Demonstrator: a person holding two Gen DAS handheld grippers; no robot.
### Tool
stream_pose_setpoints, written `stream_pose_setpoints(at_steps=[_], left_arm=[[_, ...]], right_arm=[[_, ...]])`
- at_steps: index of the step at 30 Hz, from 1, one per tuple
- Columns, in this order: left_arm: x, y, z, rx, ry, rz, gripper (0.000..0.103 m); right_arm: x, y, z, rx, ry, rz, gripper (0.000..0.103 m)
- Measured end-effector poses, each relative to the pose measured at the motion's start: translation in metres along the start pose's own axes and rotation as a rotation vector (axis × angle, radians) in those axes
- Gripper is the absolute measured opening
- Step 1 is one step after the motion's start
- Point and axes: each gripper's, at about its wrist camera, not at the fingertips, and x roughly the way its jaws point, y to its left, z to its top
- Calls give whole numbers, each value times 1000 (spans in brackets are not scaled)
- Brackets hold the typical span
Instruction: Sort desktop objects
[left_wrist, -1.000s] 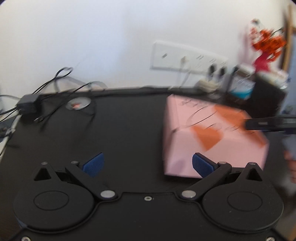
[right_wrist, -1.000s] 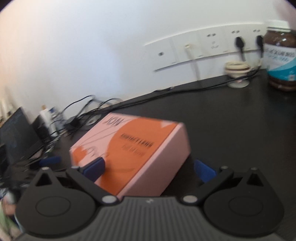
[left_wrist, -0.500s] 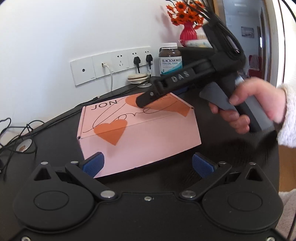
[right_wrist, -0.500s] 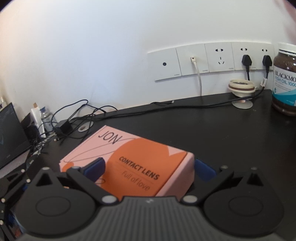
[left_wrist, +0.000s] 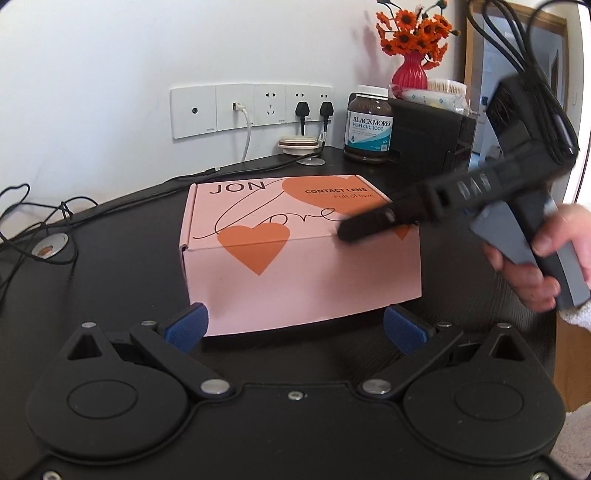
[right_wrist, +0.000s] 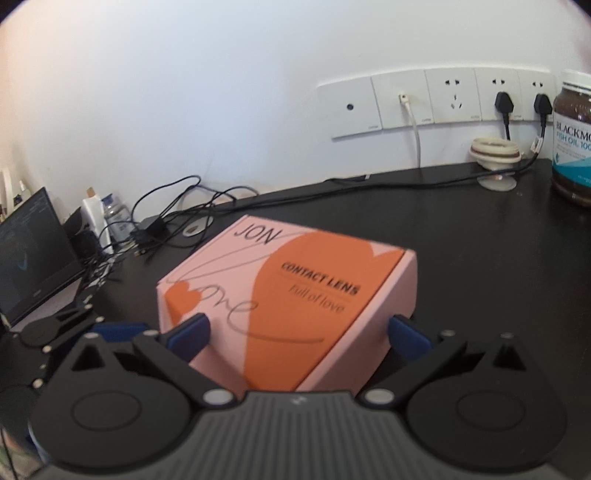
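Observation:
A pink cardboard box (left_wrist: 295, 254) printed with orange hearts and "CONTACT LENS" lies flat on the black desk (left_wrist: 122, 266). My left gripper (left_wrist: 295, 326) is open, its blue pads just in front of the box's near face, level with its two lower corners. A hand (left_wrist: 543, 266) holds my right gripper (left_wrist: 369, 221) over the box's right top edge. In the right wrist view the box (right_wrist: 295, 295) sits between the wide-open blue pads of the right gripper (right_wrist: 297, 334), one corner toward the camera. Contact with the box cannot be made out. The left gripper (right_wrist: 110, 328) shows at the lower left.
A brown fish oil jar (left_wrist: 367, 129) and a round white holder (left_wrist: 299, 146) stand at the back by the wall sockets (left_wrist: 251, 110). A black case (left_wrist: 424, 133) and a red vase of orange flowers (left_wrist: 410, 74) are behind on the right. Cables (right_wrist: 177, 206) and a screen (right_wrist: 33, 251) are at the left.
The left wrist view has swung from the desk's left side onto the box and closed in on its near face. The right gripper has come lower and nearer over the box.

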Motion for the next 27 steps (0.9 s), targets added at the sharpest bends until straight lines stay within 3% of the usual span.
stream_pose_setpoints(at_steps=[4, 12, 17, 27], left_arm=[[1, 5, 0, -34, 1, -2, 103], [4, 3, 1, -15, 19, 2, 103], [3, 3, 0, -20, 14, 5, 103], [3, -3, 0, 5, 8, -3, 103]], right_arm=[[0, 5, -9, -18, 38, 13, 102], [-10, -18, 19, 106, -138, 31, 102], [17, -18, 28, 65, -125, -53, 102], [33, -22, 34, 45, -104, -41, 102]])
